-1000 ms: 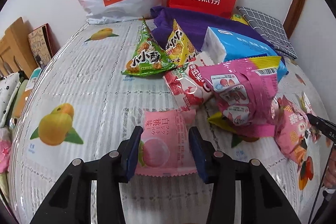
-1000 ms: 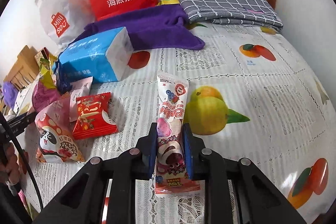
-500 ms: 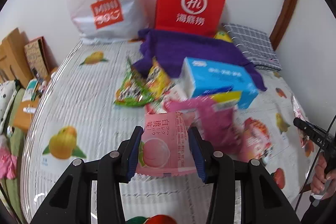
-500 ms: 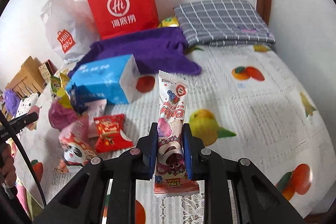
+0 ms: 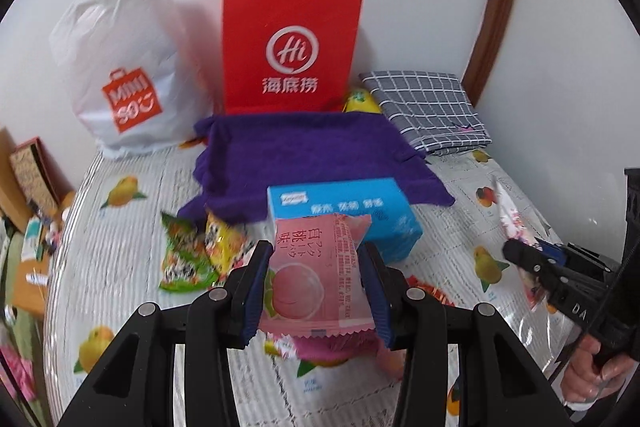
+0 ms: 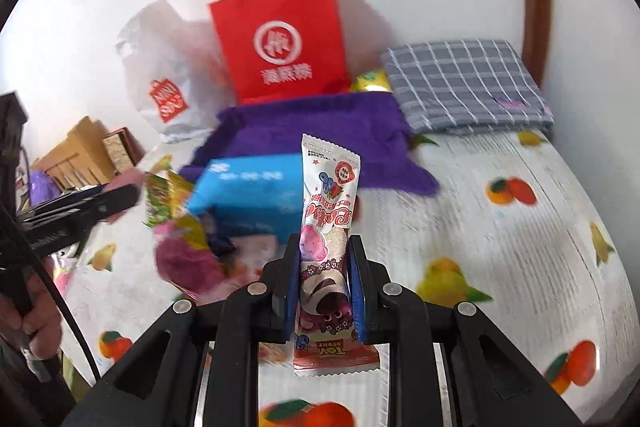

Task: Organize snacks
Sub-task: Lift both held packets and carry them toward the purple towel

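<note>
The left gripper (image 5: 316, 291) is clamped on a pink peach snack packet (image 5: 316, 275), held in the air in front of the blue tissue pack (image 5: 344, 211). The right gripper (image 6: 324, 287) is clamped on a long white and pink snack bar (image 6: 328, 227), upright, just right of the tissue pack. Behind the tissue pack lies a purple towel (image 5: 304, 155), then a red paper bag (image 5: 290, 47). Left of the tissue pack lie green and yellow snack bags (image 5: 188, 259).
</note>
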The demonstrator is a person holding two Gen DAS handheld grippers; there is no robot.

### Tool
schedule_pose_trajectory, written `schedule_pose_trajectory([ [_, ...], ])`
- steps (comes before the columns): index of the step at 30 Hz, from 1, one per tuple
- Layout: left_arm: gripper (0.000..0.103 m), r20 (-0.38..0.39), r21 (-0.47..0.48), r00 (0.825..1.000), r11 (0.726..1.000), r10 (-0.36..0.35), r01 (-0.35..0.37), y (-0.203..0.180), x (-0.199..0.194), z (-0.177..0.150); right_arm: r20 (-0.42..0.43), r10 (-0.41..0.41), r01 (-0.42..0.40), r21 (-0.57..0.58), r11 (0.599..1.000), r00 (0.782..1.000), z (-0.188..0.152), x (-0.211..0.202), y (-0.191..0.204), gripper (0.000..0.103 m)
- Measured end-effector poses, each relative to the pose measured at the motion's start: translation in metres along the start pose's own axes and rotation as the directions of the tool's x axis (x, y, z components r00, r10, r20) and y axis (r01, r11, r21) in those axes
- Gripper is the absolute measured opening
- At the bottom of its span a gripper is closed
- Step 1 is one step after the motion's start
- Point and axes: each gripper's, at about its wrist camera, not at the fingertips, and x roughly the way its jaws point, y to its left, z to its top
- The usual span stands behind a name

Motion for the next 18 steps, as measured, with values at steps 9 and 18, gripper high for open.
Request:
schedule_pose_trajectory([
  [9, 0.043, -0.002, 0.003, 1.0, 1.0, -0.011, 0.011, 0.0, 0.006, 0.012, 0.001, 0.049, -0.049, -0.02, 0.999, 0.999, 0.014, 0.01, 0.017, 0.022],
  [18, 0.042, 0.011, -0.035, 0.997, 0.997, -0.071, 0.071, 0.013, 0.005, 0.032, 0.027, 0.015, -0.014, -0.017, 1.0, 1.0, 0.039, 0.017, 0.016, 0.022],
])
